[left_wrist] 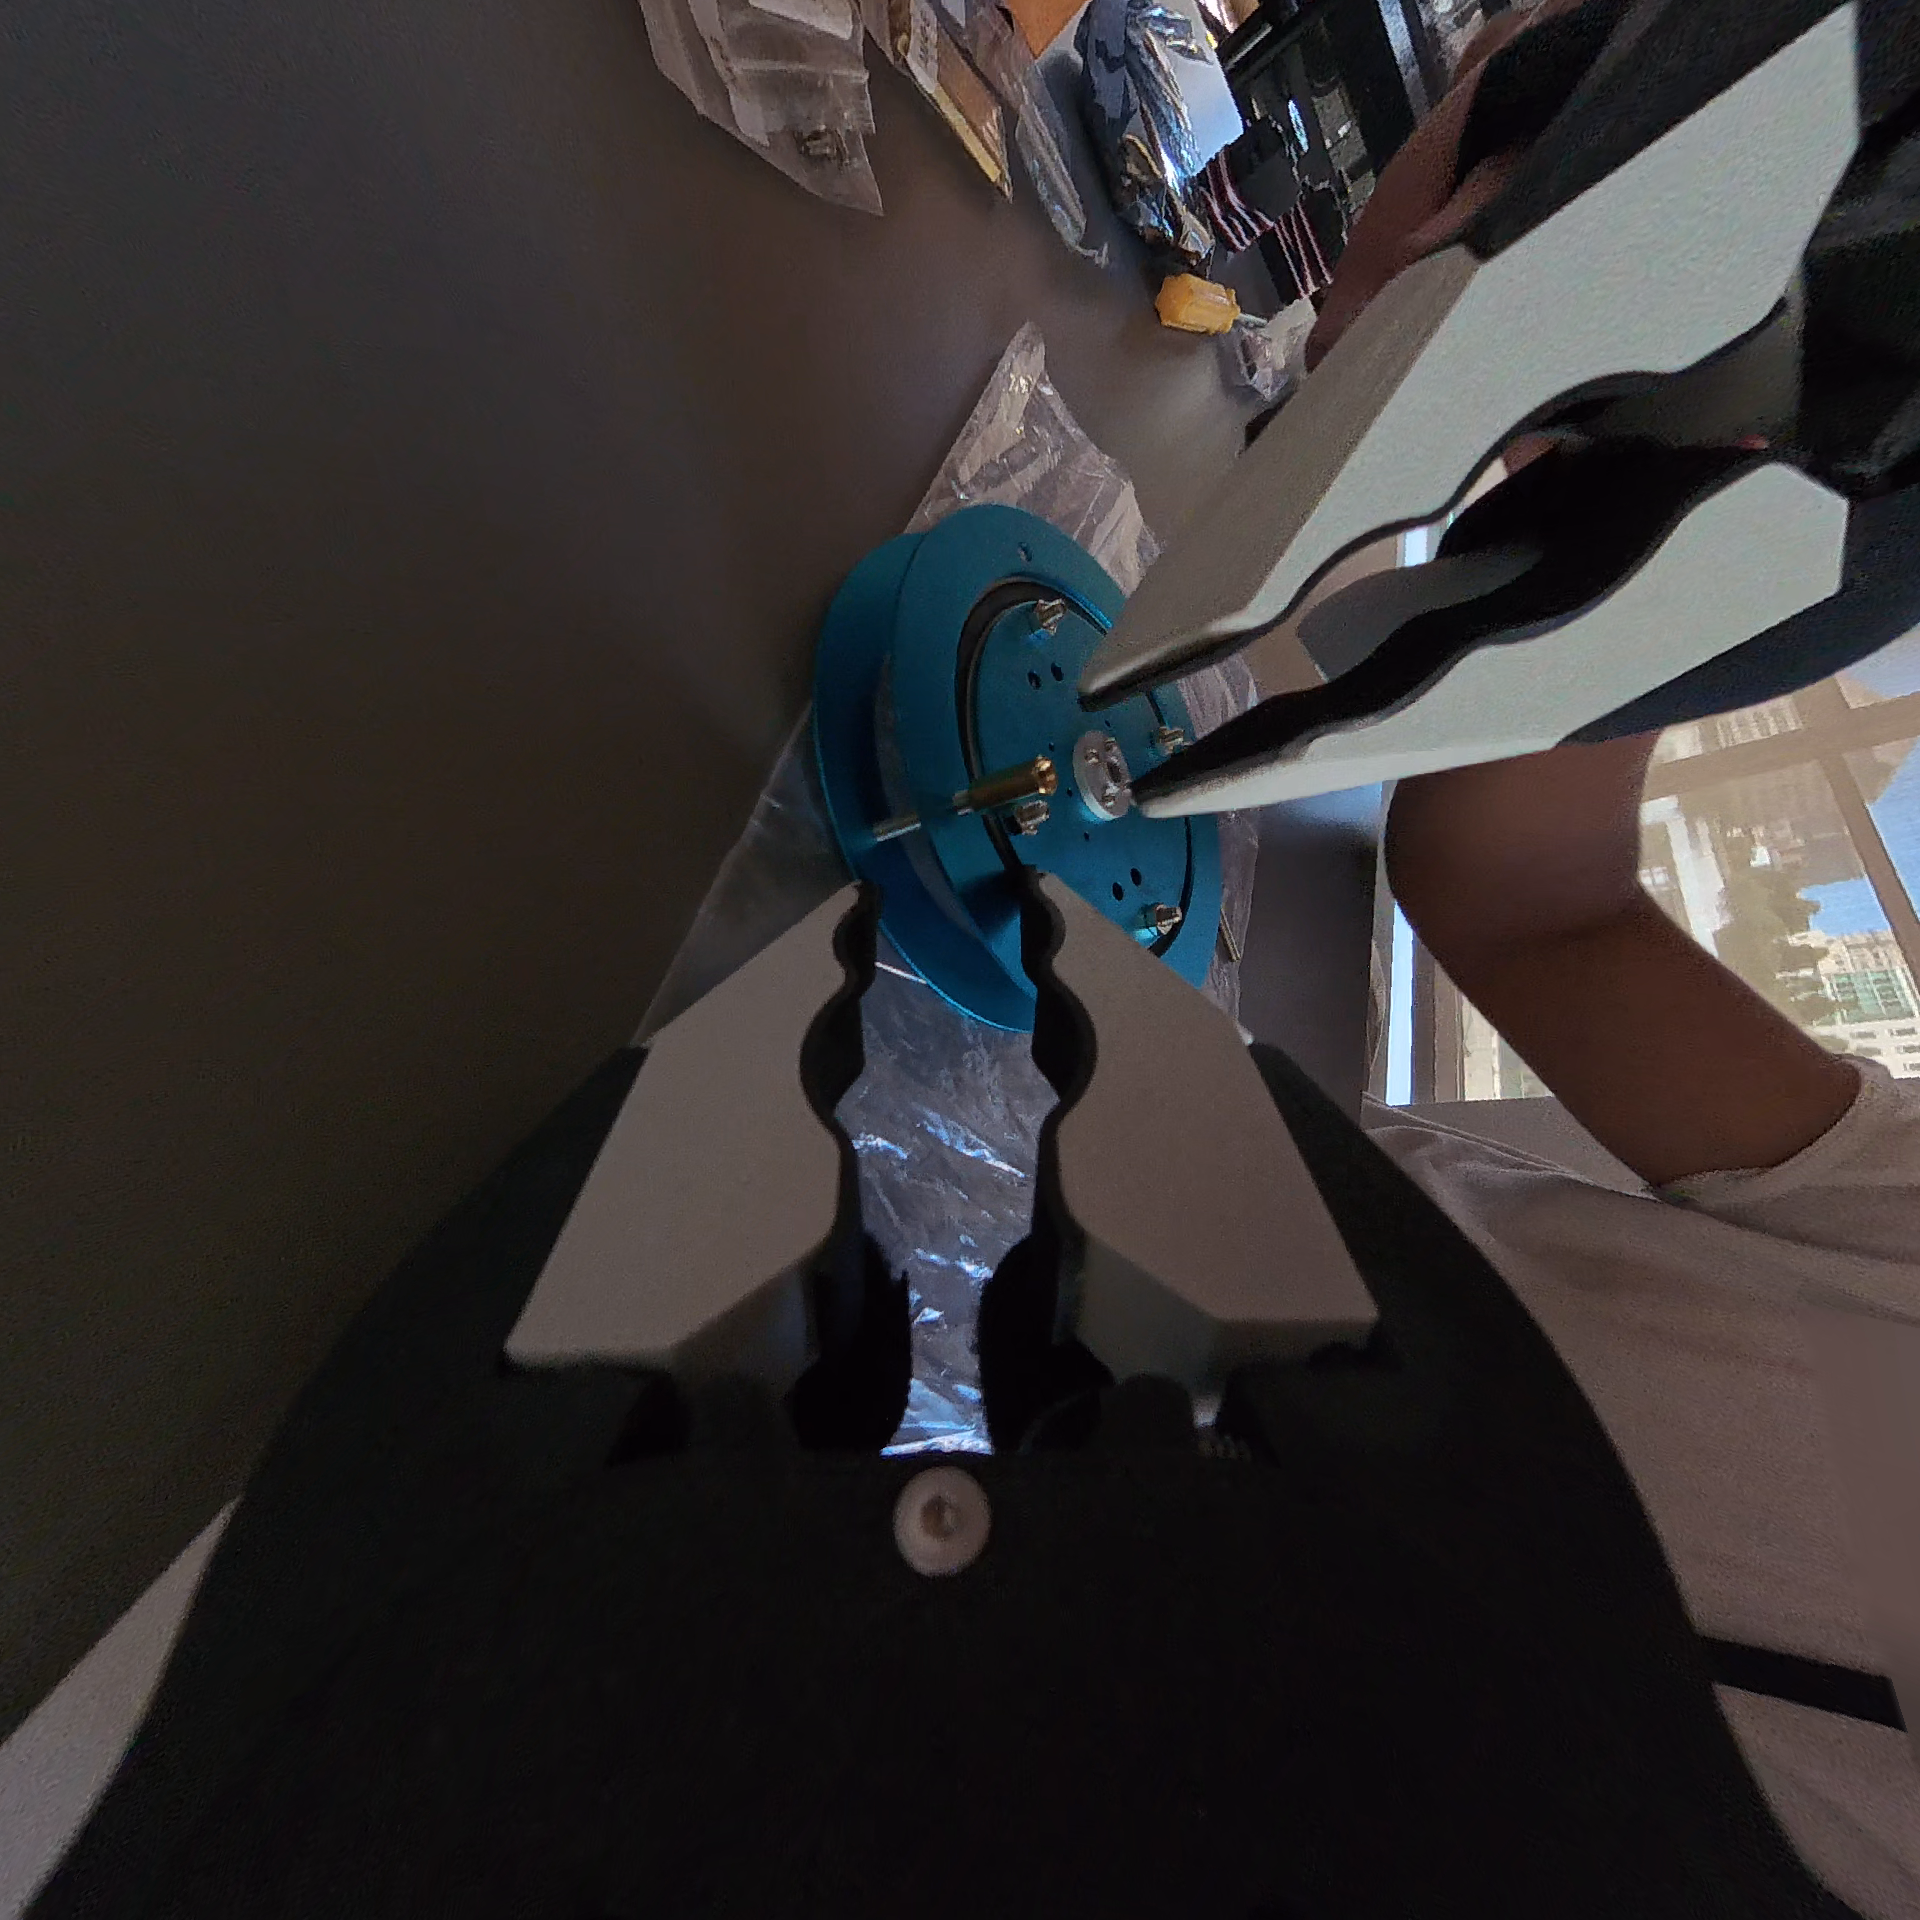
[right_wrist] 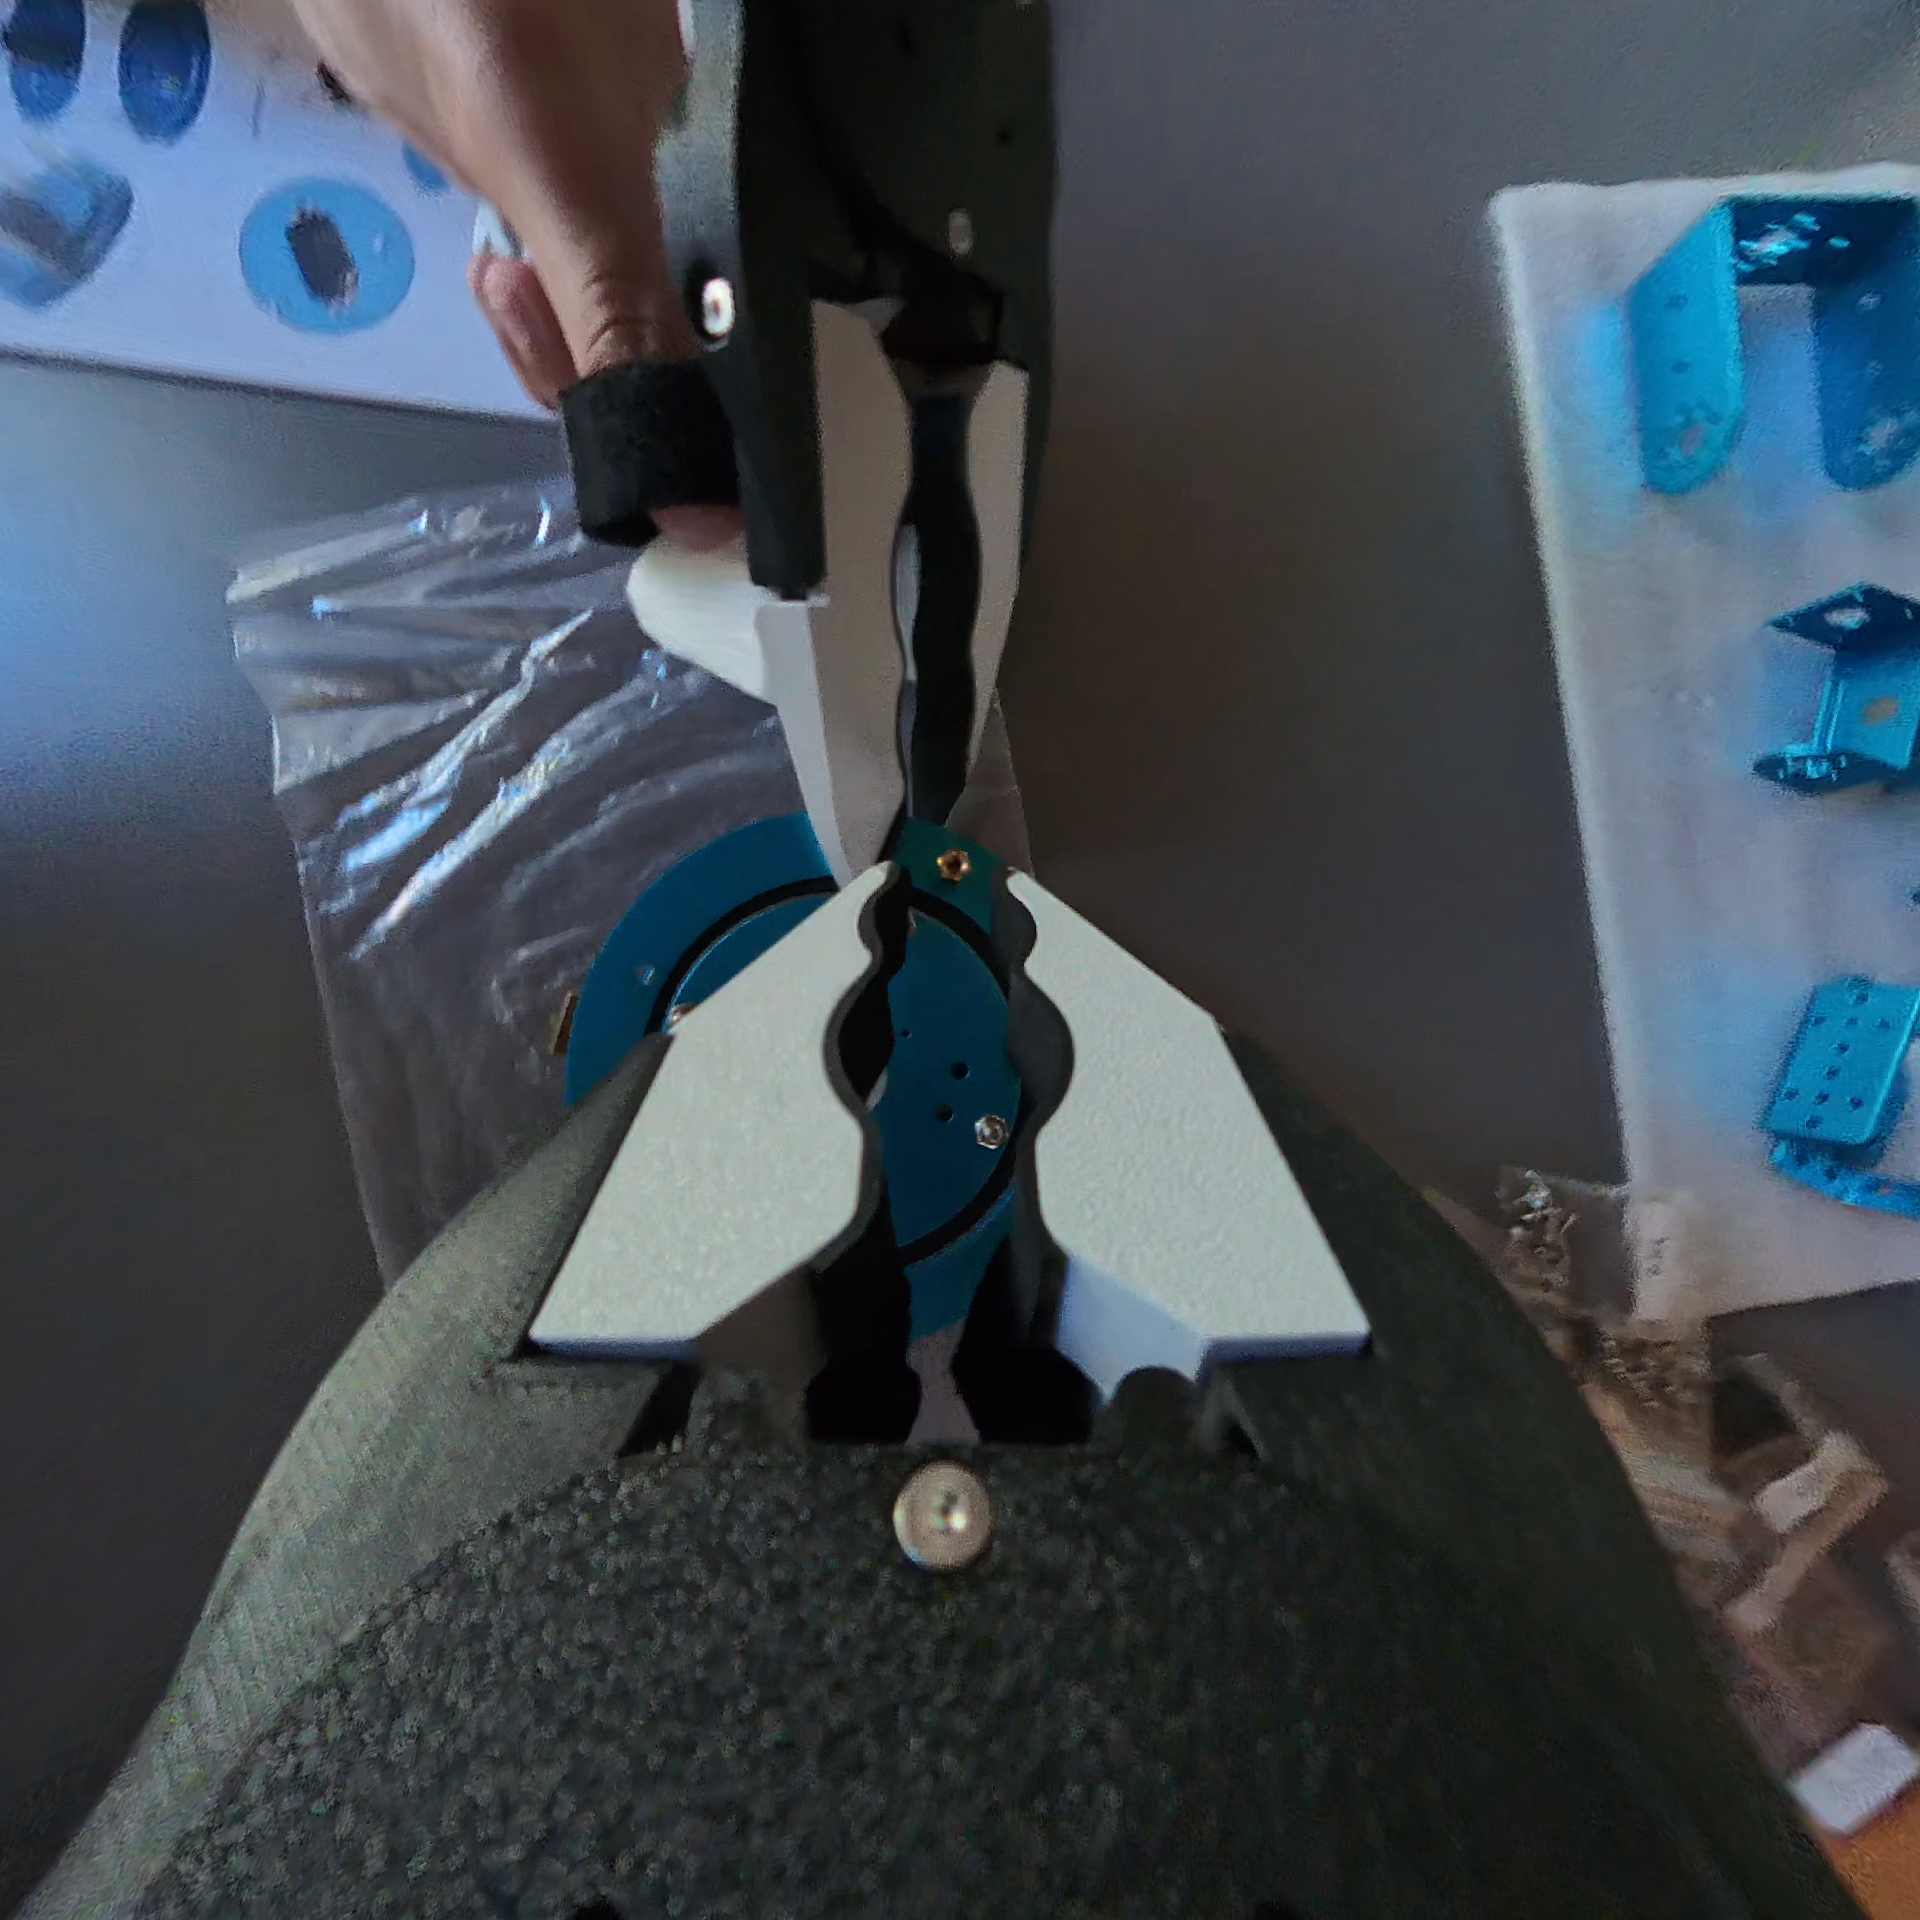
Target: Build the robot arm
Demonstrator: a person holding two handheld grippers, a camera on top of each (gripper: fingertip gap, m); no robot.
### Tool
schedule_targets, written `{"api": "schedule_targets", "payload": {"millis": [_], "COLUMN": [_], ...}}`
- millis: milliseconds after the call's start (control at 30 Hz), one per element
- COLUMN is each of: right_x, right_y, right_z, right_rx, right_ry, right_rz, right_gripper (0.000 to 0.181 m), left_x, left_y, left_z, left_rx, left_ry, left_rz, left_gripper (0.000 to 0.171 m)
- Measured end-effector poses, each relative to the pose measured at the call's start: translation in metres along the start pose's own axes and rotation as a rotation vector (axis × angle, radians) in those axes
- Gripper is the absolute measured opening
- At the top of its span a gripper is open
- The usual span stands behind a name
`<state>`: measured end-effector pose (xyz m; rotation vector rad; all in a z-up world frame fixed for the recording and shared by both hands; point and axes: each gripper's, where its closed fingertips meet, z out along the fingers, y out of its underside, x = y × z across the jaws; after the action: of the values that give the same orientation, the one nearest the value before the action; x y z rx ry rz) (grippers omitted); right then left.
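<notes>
We see a blue metal disc (left_wrist: 997,769), a round turntable-like part with an outer flange and an inner plate ringed by a dark gap, lying on a clear plastic bag (right_wrist: 499,727) on the grey table (left_wrist: 364,520). Our left gripper (left_wrist: 945,894) has its fingertips at the disc's rim with the flange edge between them; the jaws stand a narrow way apart and seem to pinch that edge, though we cannot be sure the pads press on it. Our right gripper (left_wrist: 1110,750) comes in over the inner plate, its jaws a little apart, tips either side of a small silver hub (left_wrist: 1101,774) at the centre; whether it grips the hub we cannot tell. A brass standoff (left_wrist: 1013,787) on a thin pin sticks out just beside the hub, and small screws (left_wrist: 1044,620) stand around the inner plate. We judge the disc stiff, smooth and fairly heavy for its size, likely to slide on the slick bag, so the flange edge is the sound place to hold it, while the pin and standoff look easily bent. Off to the side, blue brackets (right_wrist: 1766,343) lie on a white sheet (right_wrist: 1621,831).
</notes>
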<state>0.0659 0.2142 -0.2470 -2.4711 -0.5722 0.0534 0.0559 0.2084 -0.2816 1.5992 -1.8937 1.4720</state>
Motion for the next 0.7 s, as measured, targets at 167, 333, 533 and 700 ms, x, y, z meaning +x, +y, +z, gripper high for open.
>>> {"api": "schedule_targets", "payload": {"millis": [167,333,533,700], "right_x": [0.008,-0.002,0.002,-0.001], "right_y": [0.011,0.001,0.022,0.014], "right_z": [0.011,0.02,0.013,0.002], "right_rx": [-0.343,-0.378,-0.427,-0.312], "right_ry": [-0.034,-0.162,-0.254,-0.285], "right_rz": [-0.278,-0.305,-0.187,-0.158], "right_gripper": [0.016,0.012,0.011,0.013], "left_x": [0.0,0.0,0.0,0.0], "left_y": [0.0,0.0,0.0,0.0], "left_z": [0.0,0.0,0.0,0.0], "left_rx": [0.002,0.004,0.005,0.004], "left_ry": [0.006,0.005,0.008,0.009], "left_rz": [-0.003,-0.004,-0.008,-0.009], "left_gripper": [0.025,0.025,0.025,0.025]}}
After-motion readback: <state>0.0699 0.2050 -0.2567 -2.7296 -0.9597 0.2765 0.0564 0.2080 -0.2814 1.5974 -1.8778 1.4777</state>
